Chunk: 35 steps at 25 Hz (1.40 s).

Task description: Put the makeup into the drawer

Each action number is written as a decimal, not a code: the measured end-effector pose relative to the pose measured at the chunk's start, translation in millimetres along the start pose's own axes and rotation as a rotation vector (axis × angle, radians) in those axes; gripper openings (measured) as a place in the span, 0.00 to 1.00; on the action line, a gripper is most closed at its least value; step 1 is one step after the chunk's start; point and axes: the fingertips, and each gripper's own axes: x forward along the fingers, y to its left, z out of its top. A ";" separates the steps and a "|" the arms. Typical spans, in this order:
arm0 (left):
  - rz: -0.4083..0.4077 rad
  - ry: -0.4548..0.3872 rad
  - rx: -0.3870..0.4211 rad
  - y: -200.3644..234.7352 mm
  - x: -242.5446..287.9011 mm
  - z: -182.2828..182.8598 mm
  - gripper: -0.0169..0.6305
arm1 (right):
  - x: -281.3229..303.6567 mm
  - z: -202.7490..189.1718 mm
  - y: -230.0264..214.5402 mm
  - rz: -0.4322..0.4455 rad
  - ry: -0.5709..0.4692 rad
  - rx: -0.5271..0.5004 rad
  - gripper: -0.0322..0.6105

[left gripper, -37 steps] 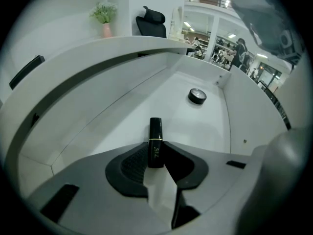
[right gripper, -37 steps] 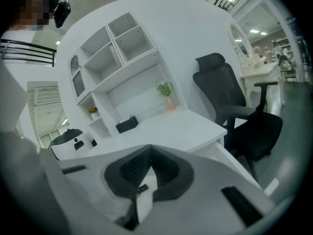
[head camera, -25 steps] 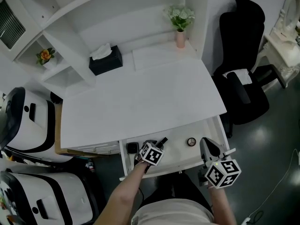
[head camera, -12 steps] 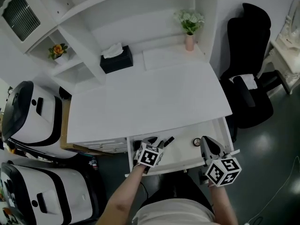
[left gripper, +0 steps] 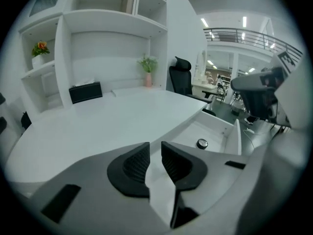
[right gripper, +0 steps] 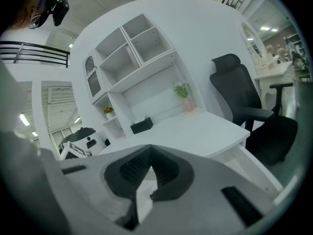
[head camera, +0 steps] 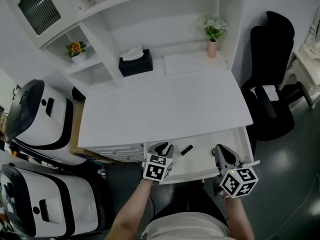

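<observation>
In the open drawer [head camera: 246,140], at the near edge of the table [head camera: 165,104], lie a black makeup stick [head camera: 186,150] and a round compact [left gripper: 202,143]. The left gripper [head camera: 162,149] hangs over them, empty, its fingers narrowly apart and just closing. The right gripper [head camera: 223,154], fingers pressed together, sits by the drawer front, probably to push it shut.

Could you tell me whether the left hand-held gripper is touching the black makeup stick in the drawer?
Apart. The head view shows bare drawer floor between the left hand-held gripper and the makeup stick; its jaws have just been closing on nothing.
</observation>
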 end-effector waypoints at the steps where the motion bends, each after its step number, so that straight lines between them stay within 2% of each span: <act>1: 0.004 -0.015 -0.005 1.6 -5.2 3.2 0.14 | 0.0 0.2 2.6 0.002 -0.001 -0.003 0.05; 20: 0.102 -0.264 -0.084 28.1 -92.3 39.9 0.06 | -8.4 -0.4 38.0 0.030 -0.020 -0.057 0.05; 35: 0.130 -0.379 -0.151 39.2 -128.9 53.8 0.03 | -9.7 0.1 55.3 0.053 -0.010 -0.122 0.05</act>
